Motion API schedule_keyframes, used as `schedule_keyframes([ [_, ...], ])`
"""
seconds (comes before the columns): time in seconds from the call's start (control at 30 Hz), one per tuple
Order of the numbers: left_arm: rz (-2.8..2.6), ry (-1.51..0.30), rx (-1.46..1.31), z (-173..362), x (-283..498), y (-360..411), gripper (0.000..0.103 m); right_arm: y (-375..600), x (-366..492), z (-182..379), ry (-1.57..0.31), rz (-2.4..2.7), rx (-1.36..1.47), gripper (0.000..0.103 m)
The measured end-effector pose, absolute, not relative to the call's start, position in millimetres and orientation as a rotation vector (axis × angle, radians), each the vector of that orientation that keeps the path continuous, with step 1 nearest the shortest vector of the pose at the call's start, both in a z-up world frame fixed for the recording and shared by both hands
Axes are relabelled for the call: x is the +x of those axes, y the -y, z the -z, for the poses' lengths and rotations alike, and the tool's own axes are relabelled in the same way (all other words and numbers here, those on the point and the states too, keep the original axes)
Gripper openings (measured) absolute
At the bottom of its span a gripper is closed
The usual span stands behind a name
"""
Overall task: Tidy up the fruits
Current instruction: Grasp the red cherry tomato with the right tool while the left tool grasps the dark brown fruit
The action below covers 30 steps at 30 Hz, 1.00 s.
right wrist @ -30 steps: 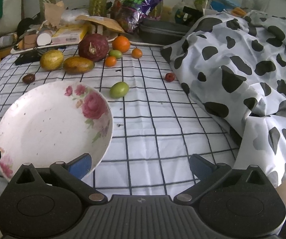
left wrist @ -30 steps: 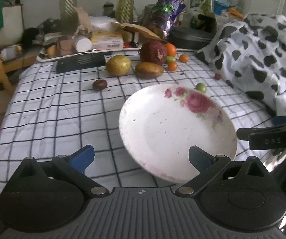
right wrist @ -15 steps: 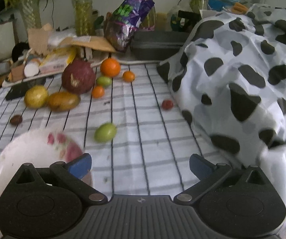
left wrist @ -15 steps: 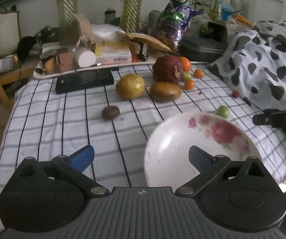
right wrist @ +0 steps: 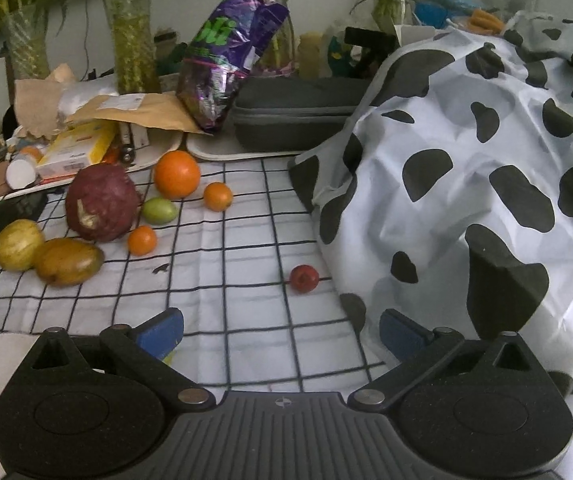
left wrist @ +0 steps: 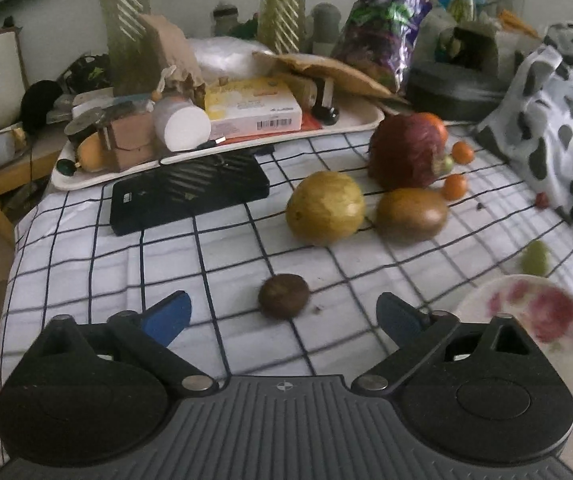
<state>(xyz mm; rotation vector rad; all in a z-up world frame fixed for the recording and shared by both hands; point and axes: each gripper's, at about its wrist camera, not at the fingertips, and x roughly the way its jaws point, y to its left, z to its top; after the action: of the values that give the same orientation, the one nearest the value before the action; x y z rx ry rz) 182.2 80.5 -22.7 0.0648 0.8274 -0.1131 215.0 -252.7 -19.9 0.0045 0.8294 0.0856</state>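
We are only starting: the floral plate [left wrist: 526, 312] is sitting empty on the checked cloth [left wrist: 86, 248], and every fruit, from the small brown one [left wrist: 283, 294] to the orange [right wrist: 176, 174], is lying loose. Left gripper [left wrist: 282, 316] and right gripper [right wrist: 280, 330] are hovering with jaws spread, holding nothing.

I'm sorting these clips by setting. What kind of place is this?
Probably a lived-in home: a checked tablecloth strewn with fruit, a cluttered tray, and potted plants behind.
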Motion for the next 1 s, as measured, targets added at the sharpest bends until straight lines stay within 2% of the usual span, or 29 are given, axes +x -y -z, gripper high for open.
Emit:
schedule_keyframes([
  [0.03, 0.115, -0.839, 0.069, 26, 187, -82, 0.074, 253, 217, 20, -0.831, -0.085, 0.006, 0.103],
  [0.1, 0.116, -0.859, 0.069, 31, 195, -86, 0.066, 254, 222, 21, -0.833, -0.086, 0.010, 0.103],
  [0.13, 0.117, -0.867, 0.067, 33, 197, -88, 0.056, 255, 225, 22, -0.838, -0.085, 0.011, 0.103],
  [0.3, 0.170, -0.848, 0.048, 34, 201, -89, 0.030, 254, 239, 29, -0.855, -0.100, -0.001, 0.103],
  [0.37, 0.173, -0.839, 0.061, 34, 202, -87, 0.030, 252, 244, 33, -0.853, -0.109, -0.015, 0.101],
  [0.6, 0.191, -0.814, 0.063, 31, 203, -87, 0.030, 251, 266, 46, -0.876, -0.117, -0.036, 0.057],
  [0.63, 0.195, -0.809, 0.058, 30, 202, -87, 0.030, 252, 269, 48, -0.877, -0.113, -0.037, 0.055],
  [0.73, 0.200, -0.798, 0.047, 27, 200, -88, 0.030, 255, 276, 54, -0.877, -0.110, -0.037, 0.040],
  [0.77, 0.201, -0.795, 0.044, 26, 199, -88, 0.030, 256, 278, 57, -0.883, -0.110, -0.035, 0.027],
  [0.8, 0.203, -0.792, 0.041, 25, 198, -88, 0.030, 258, 280, 60, -0.888, -0.112, -0.023, 0.023],
  [1.0, 0.230, -0.767, 0.016, 15, 181, -84, 0.030, 255, 270, 48, -0.840, -0.120, -0.016, 0.022],
])
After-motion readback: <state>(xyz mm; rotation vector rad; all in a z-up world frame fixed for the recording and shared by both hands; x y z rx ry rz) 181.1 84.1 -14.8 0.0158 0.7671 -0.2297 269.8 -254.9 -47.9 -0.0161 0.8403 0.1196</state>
